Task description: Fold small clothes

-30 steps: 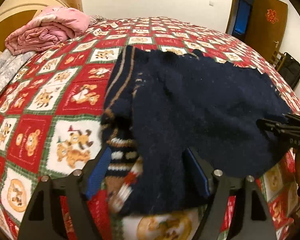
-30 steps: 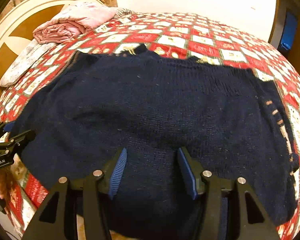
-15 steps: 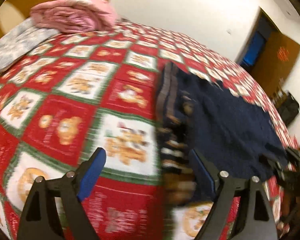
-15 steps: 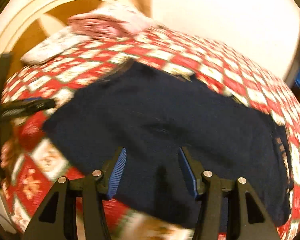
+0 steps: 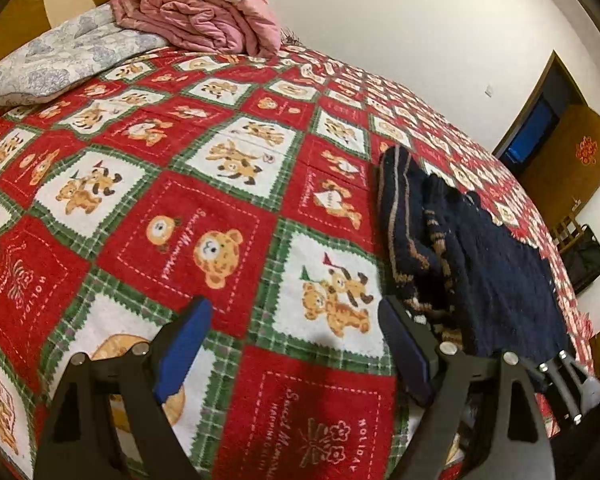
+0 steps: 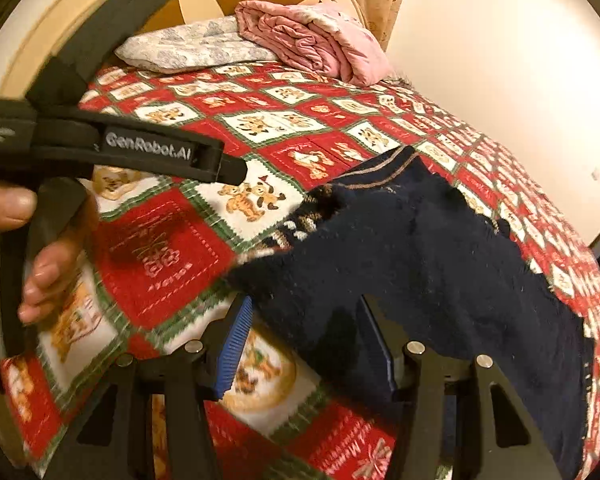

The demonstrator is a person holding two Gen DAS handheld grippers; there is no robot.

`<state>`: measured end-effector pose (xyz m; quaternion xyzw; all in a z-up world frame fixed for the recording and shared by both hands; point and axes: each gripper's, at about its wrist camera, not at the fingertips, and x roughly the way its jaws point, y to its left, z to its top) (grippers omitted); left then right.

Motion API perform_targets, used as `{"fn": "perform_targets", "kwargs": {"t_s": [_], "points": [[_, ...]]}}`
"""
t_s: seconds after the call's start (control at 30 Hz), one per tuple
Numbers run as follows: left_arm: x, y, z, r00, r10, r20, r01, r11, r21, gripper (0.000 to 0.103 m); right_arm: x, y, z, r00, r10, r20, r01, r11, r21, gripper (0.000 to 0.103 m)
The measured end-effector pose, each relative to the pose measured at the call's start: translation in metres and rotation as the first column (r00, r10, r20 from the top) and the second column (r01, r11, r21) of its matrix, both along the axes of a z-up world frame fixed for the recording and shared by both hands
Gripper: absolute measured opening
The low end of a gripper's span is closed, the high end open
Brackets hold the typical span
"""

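A small navy knit sweater [image 5: 488, 264] with tan stripes lies folded on the red bear-print bedspread [image 5: 204, 216], at the right of the left wrist view. My left gripper [image 5: 294, 344] is open and empty over bare bedspread, left of the sweater. In the right wrist view the sweater [image 6: 428, 256] fills the centre and right. My right gripper [image 6: 306, 346] is open at the sweater's near left edge, holding nothing. The left gripper's body [image 6: 112, 148] and the hand holding it show at the left of that view.
A folded pink quilt [image 5: 196, 16] and a grey floral pillow [image 5: 60, 60] lie at the head of the bed by the round headboard [image 6: 60, 20]. A brown door [image 5: 572, 160] and dark bag [image 5: 584, 256] stand beyond the bed's right side.
Both grippers have swung left. The left gripper left the sweater's striped edge and now hovers over bare bedspread. The right gripper moved from over the sweater's middle to its left edge.
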<state>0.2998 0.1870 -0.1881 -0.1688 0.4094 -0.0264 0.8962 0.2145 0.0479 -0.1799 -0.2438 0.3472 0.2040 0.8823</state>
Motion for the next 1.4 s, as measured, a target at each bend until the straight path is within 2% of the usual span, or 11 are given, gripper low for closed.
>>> {"fn": "perform_targets", "kwargs": {"t_s": [0.17, 0.27, 0.37, 0.47, 0.63, 0.83, 0.93, 1.03, 1.23, 1.3, 1.4], "points": [[0.006, 0.009, 0.004, 1.0, 0.004, 0.004, -0.003, 1.0, -0.023, 0.088, 0.003, 0.021, -0.009, 0.997, -0.005, 0.076, 0.009, 0.998, -0.058, 0.057], [0.015, 0.011, 0.006, 1.0, -0.007, 0.002, 0.007, 1.0, -0.022, 0.088, 0.009, 0.018, -0.018, 0.997, -0.049, 0.059, 0.051, 0.998, -0.038, 0.038], [0.03, 0.012, 0.008, 0.999, -0.032, -0.005, 0.032, 0.997, -0.071, 0.088, 0.007, 0.017, -0.018, 0.995, -0.064, 0.08, 0.067, 0.997, -0.041, 0.025], [0.055, 0.004, 0.011, 0.995, -0.096, -0.015, 0.093, 0.986, -0.14, 0.088, 0.011, 0.013, -0.02, 0.996, -0.068, 0.064, 0.069, 0.997, -0.022, 0.024], [0.113, -0.03, 0.006, 0.965, -0.253, -0.069, 0.227, 0.938, -0.262, 0.088, 0.01, 0.016, -0.023, 0.994, -0.067, 0.085, 0.07, 0.997, -0.034, 0.024], [0.158, -0.066, -0.001, 0.944, -0.308, -0.119, 0.275, 0.932, -0.234, 0.088, 0.006, 0.016, -0.023, 0.994, -0.066, 0.088, 0.068, 0.997, -0.026, 0.024], [0.171, -0.078, -0.006, 0.903, -0.398, -0.158, 0.347, 0.896, -0.277, 0.088, 0.005, 0.017, -0.022, 0.994, -0.065, 0.092, 0.067, 0.997, -0.027, 0.024], [0.178, -0.088, -0.006, 0.893, -0.421, -0.16, 0.377, 0.893, -0.244, 0.091, 0.006, 0.016, -0.022, 0.994, -0.064, 0.089, 0.066, 0.998, -0.024, 0.025], [0.192, -0.09, -0.006, 0.873, -0.464, -0.151, 0.408, 0.864, -0.295, 0.092, 0.008, 0.015, -0.023, 0.994, -0.063, 0.085, 0.065, 0.998, -0.015, 0.025], [0.194, -0.09, -0.005, 0.877, -0.458, -0.146, 0.404, 0.866, -0.294, 0.089, 0.008, 0.014, -0.023, 0.994, -0.064, 0.085, 0.065, 0.998, -0.012, 0.025], [0.196, -0.092, -0.006, 0.881, -0.451, -0.142, 0.402, 0.873, -0.278, 0.072, 0.008, 0.015, -0.023, 0.994, -0.065, 0.09, 0.066, 0.998, -0.016, 0.025]]}}
